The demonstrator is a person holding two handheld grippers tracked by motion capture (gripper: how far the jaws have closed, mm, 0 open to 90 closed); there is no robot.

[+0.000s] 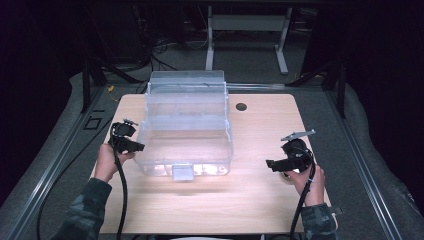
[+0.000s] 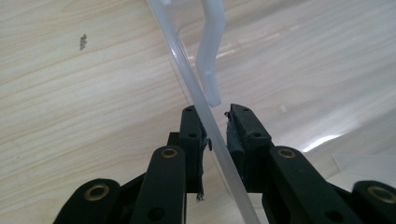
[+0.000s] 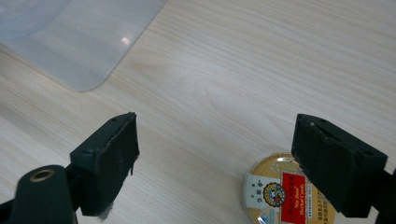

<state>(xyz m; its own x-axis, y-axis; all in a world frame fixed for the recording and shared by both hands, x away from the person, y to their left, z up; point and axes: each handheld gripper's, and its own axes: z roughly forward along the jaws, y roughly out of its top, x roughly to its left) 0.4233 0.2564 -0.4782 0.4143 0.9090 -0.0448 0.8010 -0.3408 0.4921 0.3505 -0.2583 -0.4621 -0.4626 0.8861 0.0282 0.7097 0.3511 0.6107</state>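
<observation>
The left gripper (image 2: 215, 122) has its jaws clamped on the clear plastic bin's wall (image 2: 187, 74); the right gripper (image 3: 215, 158) holds its jaws wide over the counter (image 3: 224, 79), beside a round tin (image 3: 275, 191).

High cam looks fwd/down over table (image 1: 260, 200); both gripper cams sit close, sharing clear box (image 1: 187, 130).

Light wooden tabletop (image 1: 260, 125) in a dark room.
A round cable hole (image 1: 241, 106) sits near the far edge; beyond it, grey floor (image 1: 175, 60), loose cables (image 1: 165, 47) and a white desk frame (image 1: 247, 30).
</observation>
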